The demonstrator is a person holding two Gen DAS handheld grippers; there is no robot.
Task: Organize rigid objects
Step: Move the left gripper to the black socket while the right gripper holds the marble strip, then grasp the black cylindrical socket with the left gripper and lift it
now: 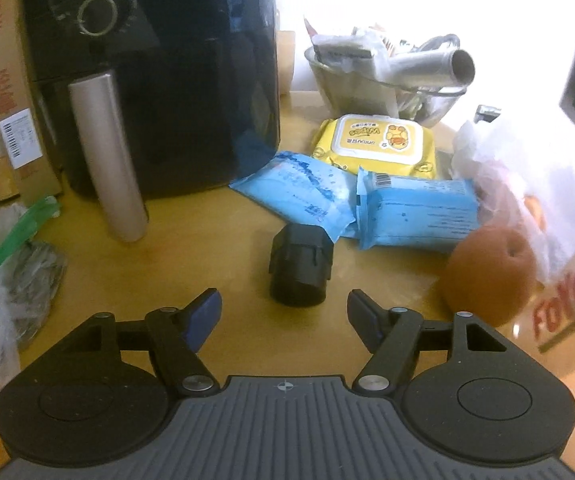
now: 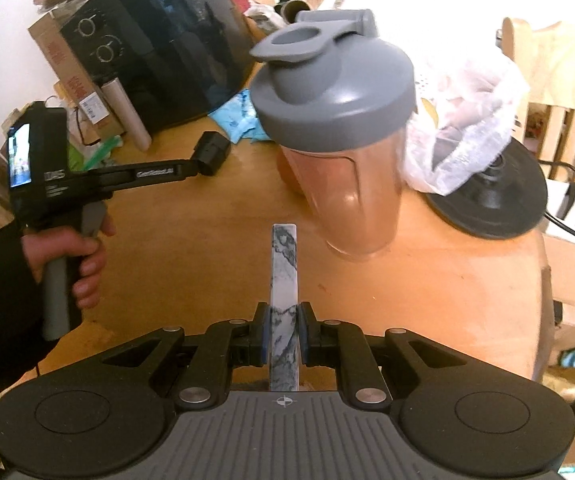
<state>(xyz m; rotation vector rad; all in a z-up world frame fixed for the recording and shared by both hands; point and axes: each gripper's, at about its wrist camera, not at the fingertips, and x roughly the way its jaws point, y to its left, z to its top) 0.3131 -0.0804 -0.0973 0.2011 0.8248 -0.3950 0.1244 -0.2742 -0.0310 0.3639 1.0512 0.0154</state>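
Left gripper (image 1: 283, 308) coming in over the black block (image 1: 298, 266) on the table (image 1: 207, 248) — I'd call this the approach to a pick. To do it well I want the fingers straddling the block's flanks, square to it, before I squeeze; it lies slightly askew, so a small wrist roll looks wise. I'd also stay clear of the blue packs (image 1: 415, 212) touching its far end and the orange (image 1: 491, 276) off to the right.

The fingers are spread, nothing between them. The block sits just ahead of the tips, roughly centred in the gap, not yet touched.

My right gripper (image 2: 284, 334) is pinching a marbled strip (image 2: 284, 272) — jaws pressed on its sides, strip jutting forward near the shaker (image 2: 335, 120).
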